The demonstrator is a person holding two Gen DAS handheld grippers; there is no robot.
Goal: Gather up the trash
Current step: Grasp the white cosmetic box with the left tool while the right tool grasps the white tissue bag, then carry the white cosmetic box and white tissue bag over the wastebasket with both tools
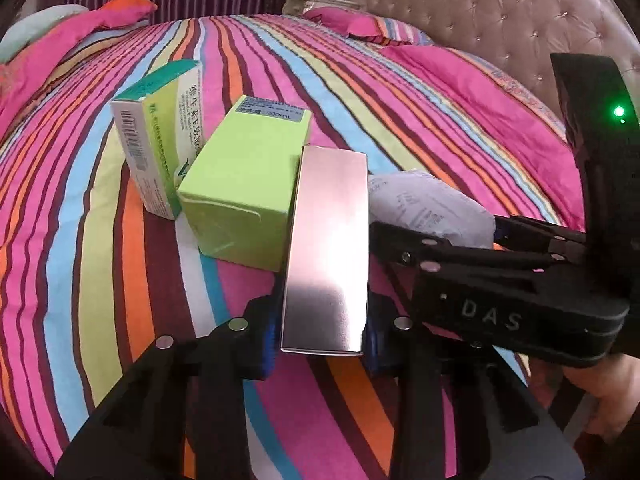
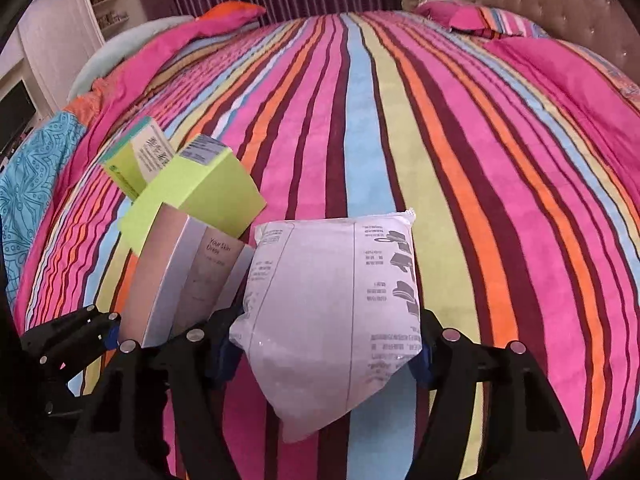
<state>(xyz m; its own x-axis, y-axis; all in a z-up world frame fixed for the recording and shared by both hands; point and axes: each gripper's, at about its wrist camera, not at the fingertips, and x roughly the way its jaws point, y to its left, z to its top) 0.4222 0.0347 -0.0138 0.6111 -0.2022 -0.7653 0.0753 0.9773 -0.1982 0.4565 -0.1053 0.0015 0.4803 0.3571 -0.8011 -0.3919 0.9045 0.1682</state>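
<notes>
My left gripper (image 1: 322, 344) is shut on a shiny silver box (image 1: 328, 248), held upright over the striped bed; the box also shows in the right wrist view (image 2: 180, 276). My right gripper (image 2: 324, 354) is shut on a white printed plastic packet (image 2: 332, 312), seen in the left wrist view (image 1: 424, 208) to the right of the silver box. A lime green box (image 1: 244, 184) lies on the bed just behind the silver box. A white and green medicine box (image 1: 160, 140) leans against its left side. Both show in the right wrist view, the lime box (image 2: 200, 200) and the medicine box (image 2: 138, 160).
The striped bedspread (image 2: 400, 120) fills both views. Pink striped pillows (image 1: 360, 24) lie by the tufted headboard (image 1: 500, 12). A folded pink and orange quilt (image 1: 80, 24) lies at the far left. A white nightstand (image 1: 316, 0) and purple curtains stand behind.
</notes>
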